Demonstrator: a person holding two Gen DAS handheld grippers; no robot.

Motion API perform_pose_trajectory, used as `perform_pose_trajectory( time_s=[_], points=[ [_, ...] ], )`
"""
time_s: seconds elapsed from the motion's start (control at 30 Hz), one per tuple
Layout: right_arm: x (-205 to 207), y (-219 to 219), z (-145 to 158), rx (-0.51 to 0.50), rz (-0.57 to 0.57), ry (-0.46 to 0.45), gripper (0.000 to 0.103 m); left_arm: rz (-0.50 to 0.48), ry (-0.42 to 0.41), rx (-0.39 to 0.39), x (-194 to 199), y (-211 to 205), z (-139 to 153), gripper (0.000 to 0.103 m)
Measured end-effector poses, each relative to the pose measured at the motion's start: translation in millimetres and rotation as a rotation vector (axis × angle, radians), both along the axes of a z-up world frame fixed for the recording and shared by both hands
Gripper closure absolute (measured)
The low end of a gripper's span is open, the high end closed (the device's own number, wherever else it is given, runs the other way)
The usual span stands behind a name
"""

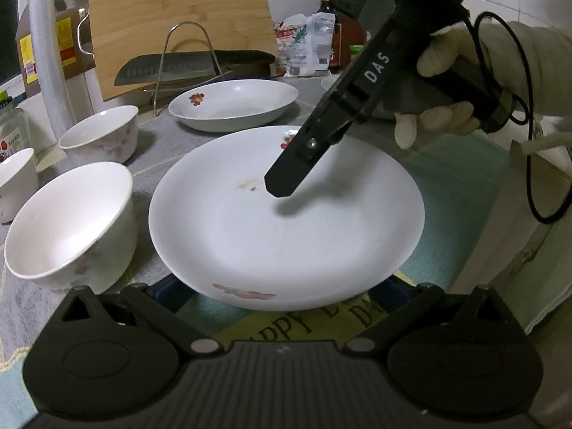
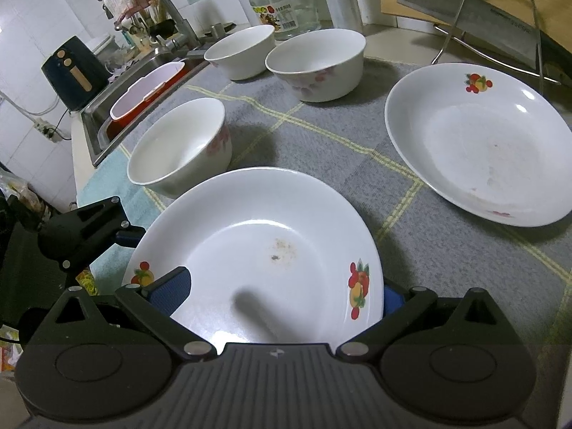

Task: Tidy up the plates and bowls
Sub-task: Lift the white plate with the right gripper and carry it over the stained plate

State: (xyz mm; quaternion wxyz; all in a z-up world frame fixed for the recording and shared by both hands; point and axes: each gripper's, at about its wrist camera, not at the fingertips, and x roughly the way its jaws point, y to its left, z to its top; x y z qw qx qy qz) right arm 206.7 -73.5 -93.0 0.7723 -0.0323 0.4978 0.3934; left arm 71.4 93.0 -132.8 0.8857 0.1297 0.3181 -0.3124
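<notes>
A white plate [image 1: 286, 228] with fruit decals sits between the two grippers, over a grey checked mat [image 2: 321, 136] on the counter. The right gripper [image 2: 275, 300] has it by one edge: a blue-padded finger [image 2: 171, 286] lies over the rim inside the plate and the other shows just under the rim on the opposite side — so the jaws are clamped on the plate's edge. From the left wrist view the same tool reaches in from the upper right, held by a gloved hand [image 1: 443, 89], its black fingertip low over the plate's centre beside a small brown smudge.

The left gripper [image 1: 275, 300] meets the plate's near rim; its fingers are hidden below the dish, and whether they are closed on it I cannot tell.

A second plate [image 2: 479, 143] with a fruit decal rests on the mat well apart, near a wire rack [image 2: 500, 18] that carries a cleaver [image 2: 475, 10]. Three white bowls [image 2: 178, 146] with pink flowers stand upright on the mat, the nearest just beside the held plate. A bamboo cutting board [image 1: 178, 18] leans behind the rack.
</notes>
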Motion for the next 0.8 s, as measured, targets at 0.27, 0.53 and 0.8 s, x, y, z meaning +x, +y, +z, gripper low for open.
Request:
perform_pose_trajectory(
  time_s=[0.27,0.53,0.8],
  points=[
    [-2.3,-13.3,8.2,0.011,0.011,-0.012,0.0,0.009,-0.018,0.0,3.0,-7.0,12.6,0.0],
    [-4.4,-38.3,18.8,0.033,0.019,-0.036,0.0,0.01,-0.044,0.024,6.8,-29.3,19.9,0.001],
    [-0.9,-71.0,31.7,0.041,0.013,-0.073,0.0,-0.005,-0.067,0.033,13.8,-61.6,26.9,0.001]
  ],
)
